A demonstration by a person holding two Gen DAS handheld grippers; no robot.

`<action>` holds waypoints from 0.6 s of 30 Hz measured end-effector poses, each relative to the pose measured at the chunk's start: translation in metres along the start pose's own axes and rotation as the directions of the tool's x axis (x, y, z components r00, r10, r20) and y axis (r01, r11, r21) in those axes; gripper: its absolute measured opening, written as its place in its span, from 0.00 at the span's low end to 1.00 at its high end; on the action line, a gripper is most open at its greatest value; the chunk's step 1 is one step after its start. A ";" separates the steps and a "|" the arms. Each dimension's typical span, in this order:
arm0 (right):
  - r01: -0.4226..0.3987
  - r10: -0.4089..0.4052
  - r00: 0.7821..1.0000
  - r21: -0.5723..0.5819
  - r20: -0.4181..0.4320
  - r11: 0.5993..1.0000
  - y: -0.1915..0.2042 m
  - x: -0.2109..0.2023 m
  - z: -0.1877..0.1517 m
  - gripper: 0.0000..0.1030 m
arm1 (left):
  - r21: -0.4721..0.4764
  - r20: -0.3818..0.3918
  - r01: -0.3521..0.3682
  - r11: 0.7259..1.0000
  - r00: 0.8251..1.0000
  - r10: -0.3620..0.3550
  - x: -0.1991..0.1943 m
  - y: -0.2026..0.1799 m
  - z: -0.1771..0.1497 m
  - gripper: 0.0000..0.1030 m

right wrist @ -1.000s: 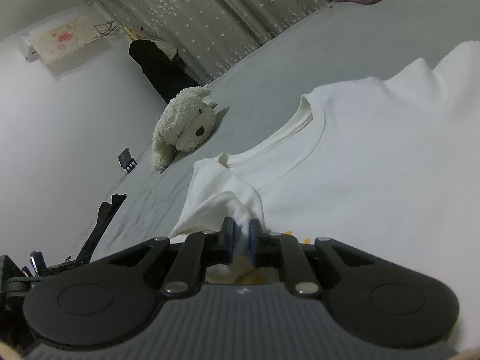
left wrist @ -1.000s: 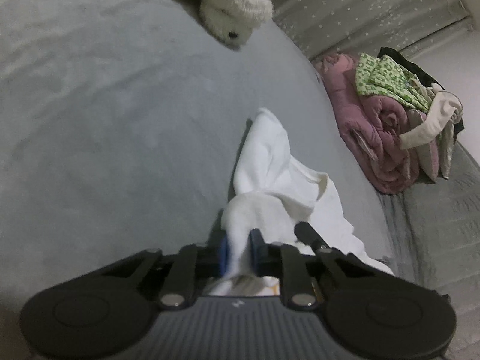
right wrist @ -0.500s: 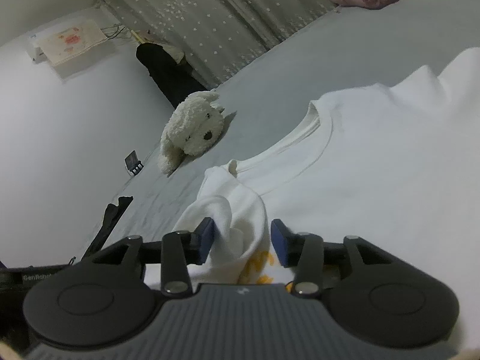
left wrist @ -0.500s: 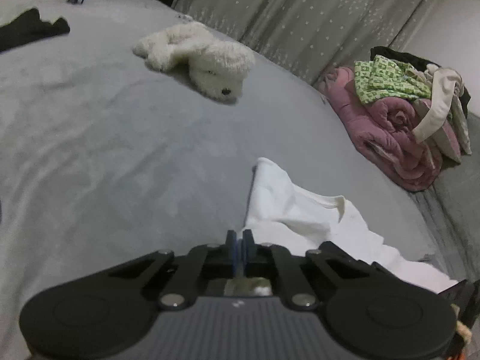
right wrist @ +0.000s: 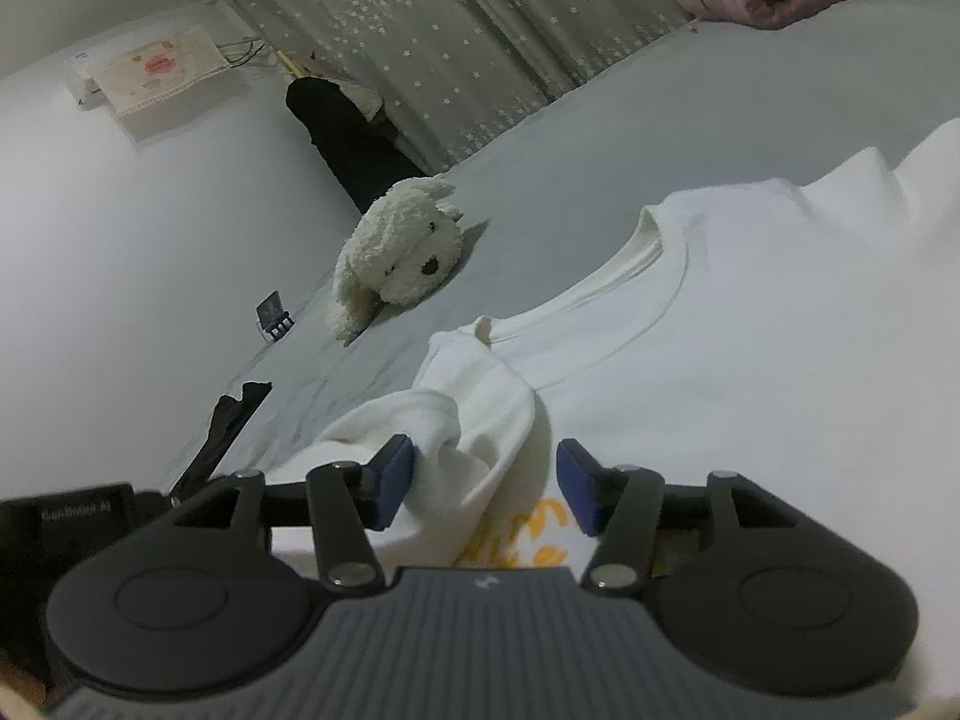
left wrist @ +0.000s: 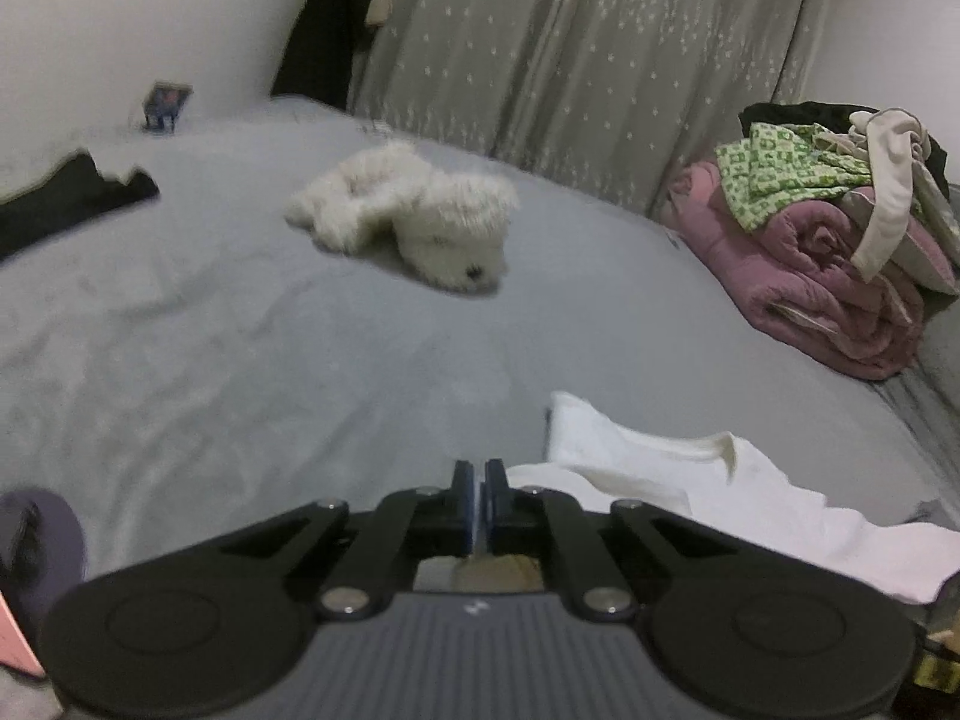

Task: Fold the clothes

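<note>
Both wrist cameras look low across the bed (left wrist: 240,330), sharing the plush dog (right wrist: 402,258).

A white T-shirt (right wrist: 750,360) with a yellow print lies on a grey bedsheet (left wrist: 240,330). Farther off, a cream plush dog (left wrist: 414,222). Far right, a pink blanket (left wrist: 822,276) under green-patterned cloth (left wrist: 780,171). Behind, grey curtains (left wrist: 570,48) dotted white.

Dim, blurred, fisheye-warped edges
</note>
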State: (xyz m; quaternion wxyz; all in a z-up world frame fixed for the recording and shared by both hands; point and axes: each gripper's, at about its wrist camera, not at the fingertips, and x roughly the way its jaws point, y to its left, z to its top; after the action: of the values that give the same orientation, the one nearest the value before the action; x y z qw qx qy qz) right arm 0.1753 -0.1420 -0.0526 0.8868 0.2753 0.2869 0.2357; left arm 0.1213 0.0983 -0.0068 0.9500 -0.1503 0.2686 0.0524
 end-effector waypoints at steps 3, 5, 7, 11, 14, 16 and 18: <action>0.009 -0.009 1.000 -0.007 0.003 1.000 0.001 -0.001 0.000 0.57 | 0.041 0.069 -0.073 0.996 0.995 0.071 -0.006 0.001 0.008 0.03; 0.023 -0.023 1.000 -0.009 0.007 1.000 0.000 -0.001 0.001 0.57 | 0.056 0.117 -0.118 0.991 0.987 0.111 -0.010 0.004 0.013 0.03; 0.021 -0.021 1.000 -0.001 0.009 1.000 -0.001 -0.002 0.002 0.57 | 0.058 0.163 -0.158 0.986 0.976 0.147 -0.016 0.006 0.019 0.03; 0.024 -0.024 1.000 -0.005 0.009 1.000 0.000 -0.003 0.002 0.57 | 0.020 0.193 -0.117 0.993 0.975 0.111 -0.027 0.009 0.030 0.03; 0.022 -0.021 1.000 -0.007 0.012 1.000 0.001 -0.003 0.002 0.57 | 0.006 0.178 -0.041 0.999 0.983 0.039 -0.029 0.003 0.029 0.03; 0.020 -0.020 1.000 -0.007 0.014 1.000 0.001 -0.003 0.003 0.57 | -0.003 0.145 0.024 1.000 0.989 -0.024 -0.025 -0.001 0.027 0.03; 0.017 -0.017 1.000 -0.006 0.016 1.000 0.001 -0.003 0.004 0.57 | -0.024 0.108 0.097 0.995 0.990 -0.094 -0.021 -0.004 0.023 0.03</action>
State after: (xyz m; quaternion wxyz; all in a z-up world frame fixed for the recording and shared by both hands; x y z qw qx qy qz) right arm 0.1749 -0.1447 -0.0484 0.8919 0.2718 0.2815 0.2267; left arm 0.1159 0.1010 0.0238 0.9622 -0.1738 0.2088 0.0185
